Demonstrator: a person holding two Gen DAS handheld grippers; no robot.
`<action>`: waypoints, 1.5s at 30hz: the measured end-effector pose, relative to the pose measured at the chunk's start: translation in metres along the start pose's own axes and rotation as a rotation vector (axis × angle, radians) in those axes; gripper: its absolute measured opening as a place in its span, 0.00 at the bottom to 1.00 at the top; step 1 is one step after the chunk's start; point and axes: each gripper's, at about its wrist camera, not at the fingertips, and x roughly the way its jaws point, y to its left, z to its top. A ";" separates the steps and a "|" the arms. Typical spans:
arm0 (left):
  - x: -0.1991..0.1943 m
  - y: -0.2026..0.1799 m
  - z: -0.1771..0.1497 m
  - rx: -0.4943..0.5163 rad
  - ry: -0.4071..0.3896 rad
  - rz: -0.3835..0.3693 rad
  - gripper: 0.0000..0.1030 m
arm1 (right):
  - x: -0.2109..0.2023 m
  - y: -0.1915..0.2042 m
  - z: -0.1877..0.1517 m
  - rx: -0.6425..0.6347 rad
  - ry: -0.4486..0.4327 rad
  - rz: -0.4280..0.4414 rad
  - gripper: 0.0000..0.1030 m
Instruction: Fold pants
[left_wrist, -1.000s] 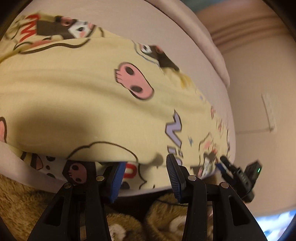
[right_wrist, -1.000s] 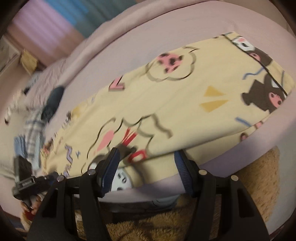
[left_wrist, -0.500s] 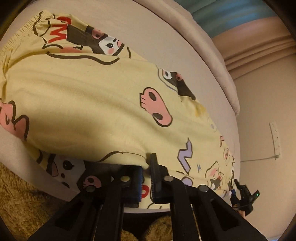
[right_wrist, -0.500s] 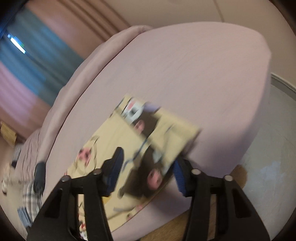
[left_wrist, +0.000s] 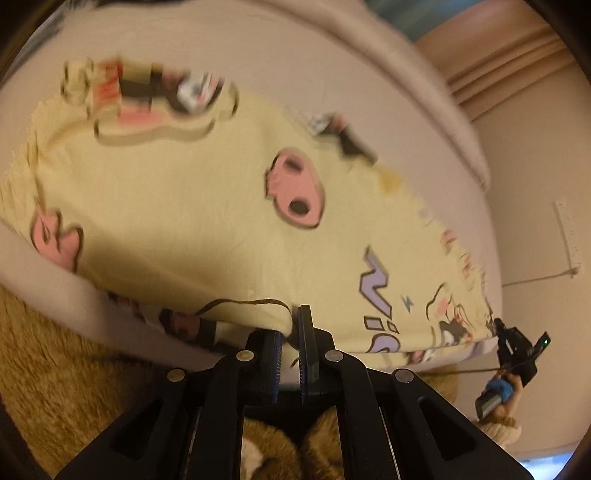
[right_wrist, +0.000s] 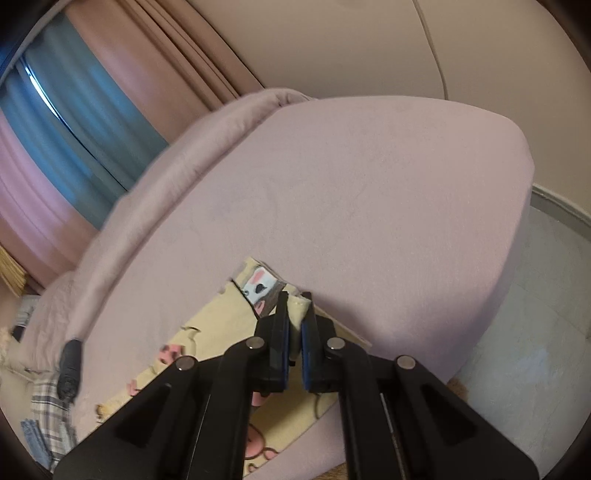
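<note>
The yellow cartoon-print pants (left_wrist: 207, 206) lie stretched flat along the near edge of the pink bed (right_wrist: 369, 192), apparently already doubled leg on leg (a second layer peeks out beneath the near hem). The crosswise folds seem still to come. The left gripper (left_wrist: 291, 325) pinches the pants' near edge at mid-length, jaws pressed together on cloth; the right gripper (right_wrist: 295, 310) pinches a corner at one end, tilted up from the bed
</note>
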 end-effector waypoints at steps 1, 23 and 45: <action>0.005 0.002 -0.001 -0.004 0.020 0.013 0.03 | 0.004 0.000 -0.004 -0.018 0.018 -0.035 0.07; -0.001 -0.043 0.028 0.236 -0.116 0.070 0.40 | -0.001 0.035 -0.061 -0.357 0.187 -0.033 0.45; 0.022 -0.029 -0.003 0.307 -0.088 0.178 0.40 | 0.005 0.026 -0.065 -0.341 0.158 -0.095 0.45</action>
